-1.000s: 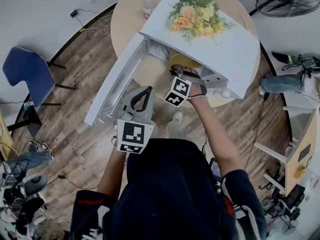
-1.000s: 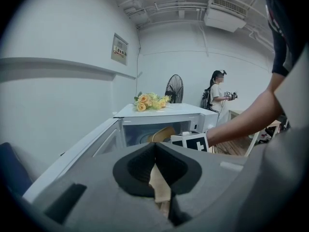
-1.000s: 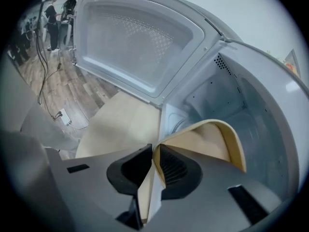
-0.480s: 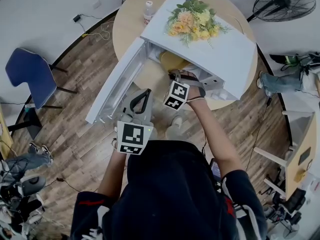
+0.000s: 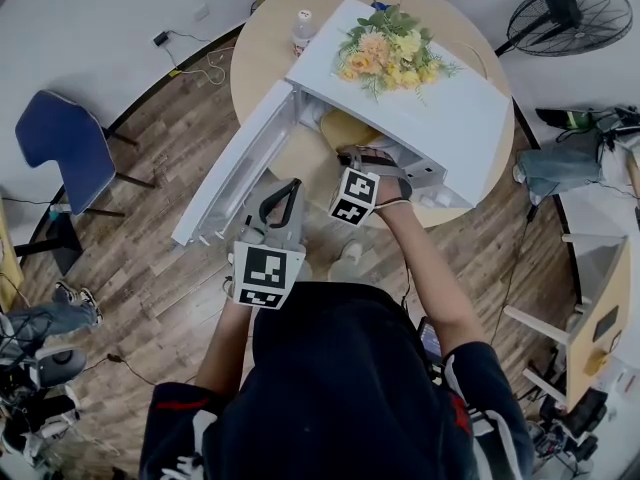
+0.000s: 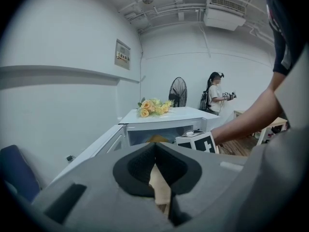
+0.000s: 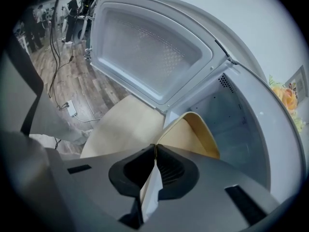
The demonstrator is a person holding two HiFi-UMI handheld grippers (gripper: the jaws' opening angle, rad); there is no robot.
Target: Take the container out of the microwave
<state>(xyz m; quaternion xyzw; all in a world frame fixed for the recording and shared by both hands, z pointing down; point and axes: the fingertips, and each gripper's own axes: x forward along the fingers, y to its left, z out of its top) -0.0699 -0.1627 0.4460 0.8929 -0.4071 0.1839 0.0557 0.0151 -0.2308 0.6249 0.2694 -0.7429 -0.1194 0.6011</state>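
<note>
A white microwave stands on a round wooden table, its door swung open to the left. A yellow container sits in the cavity mouth. My right gripper reaches down to it. In the right gripper view the jaws are shut on the container's thin near rim. My left gripper hangs back in front of the door. In the left gripper view its pads meet with nothing between them, and the container shows beyond.
A bunch of yellow flowers lies on top of the microwave and a small bottle stands behind it. A floor fan is at the upper right, a blue chair at the left. Another person stands far off.
Both grippers stay where they were, the right one at the container in the microwave mouth. Only the head view has shifted slightly.
</note>
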